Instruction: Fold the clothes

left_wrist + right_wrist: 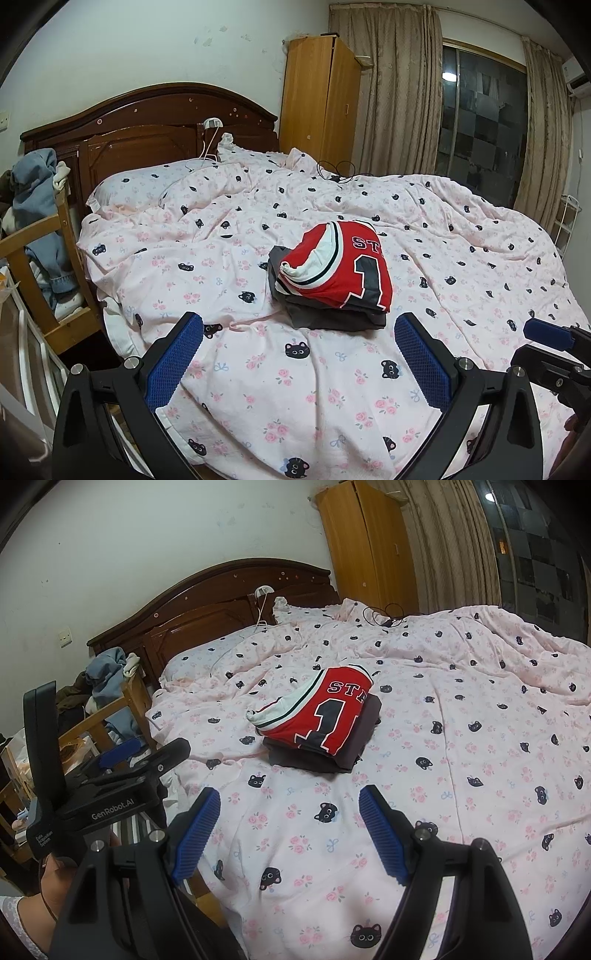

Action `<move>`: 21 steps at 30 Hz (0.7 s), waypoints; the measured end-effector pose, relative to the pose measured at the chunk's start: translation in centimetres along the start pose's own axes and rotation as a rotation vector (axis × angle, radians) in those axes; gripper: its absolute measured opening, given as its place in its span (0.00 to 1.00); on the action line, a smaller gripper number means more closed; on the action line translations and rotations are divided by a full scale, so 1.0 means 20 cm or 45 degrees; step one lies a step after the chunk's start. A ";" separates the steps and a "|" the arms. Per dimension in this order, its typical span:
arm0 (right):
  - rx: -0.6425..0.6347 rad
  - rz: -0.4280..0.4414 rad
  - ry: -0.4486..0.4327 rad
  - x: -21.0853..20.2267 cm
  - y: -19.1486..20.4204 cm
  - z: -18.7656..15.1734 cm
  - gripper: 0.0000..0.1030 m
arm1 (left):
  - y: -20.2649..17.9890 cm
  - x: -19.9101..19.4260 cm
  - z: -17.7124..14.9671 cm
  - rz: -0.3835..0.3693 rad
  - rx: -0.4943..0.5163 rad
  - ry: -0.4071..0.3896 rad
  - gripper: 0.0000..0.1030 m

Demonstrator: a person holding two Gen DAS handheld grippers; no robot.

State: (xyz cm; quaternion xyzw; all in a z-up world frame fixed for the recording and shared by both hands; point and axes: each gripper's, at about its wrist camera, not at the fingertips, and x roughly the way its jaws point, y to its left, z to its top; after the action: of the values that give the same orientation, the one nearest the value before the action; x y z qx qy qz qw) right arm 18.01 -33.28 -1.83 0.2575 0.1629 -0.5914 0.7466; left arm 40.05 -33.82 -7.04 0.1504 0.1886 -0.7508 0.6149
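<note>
A folded red jersey [340,266] with white trim and a dark number lies on top of a folded dark grey garment [332,319], in the middle of a bed with a pink cat-print cover [258,369]. My left gripper [297,319] hovers just in front of the stack, open, with only the cover between its blue pads. The right wrist view shows the same jersey [332,709] and dark garment [365,734] a little farther off. My right gripper [290,793] is open over the bare cover. The left gripper [162,746] sits at its left, held by a hand [55,886].
A dark wooden headboard [147,122] and pillows [140,181] lie at the far end. A wooden chair [40,236] draped with blue clothes stands by the bed's left side. A wardrobe [317,99], curtains and a window are behind. Cables [336,171] rest on the cover.
</note>
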 end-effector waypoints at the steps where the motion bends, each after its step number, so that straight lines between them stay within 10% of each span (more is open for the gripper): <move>1: -0.002 -0.001 -0.001 0.00 0.00 0.00 0.77 | 0.00 0.00 0.00 -0.003 -0.001 0.000 1.00; 21: -0.026 -0.041 -0.018 0.00 0.01 0.01 0.84 | 0.03 0.00 -0.01 -0.056 -0.048 0.000 1.00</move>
State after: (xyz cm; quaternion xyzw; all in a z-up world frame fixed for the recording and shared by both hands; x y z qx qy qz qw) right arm 18.23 -33.31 -1.65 0.2428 0.1678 -0.6035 0.7408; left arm 40.72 -33.87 -7.25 0.1345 0.2059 -0.7604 0.6011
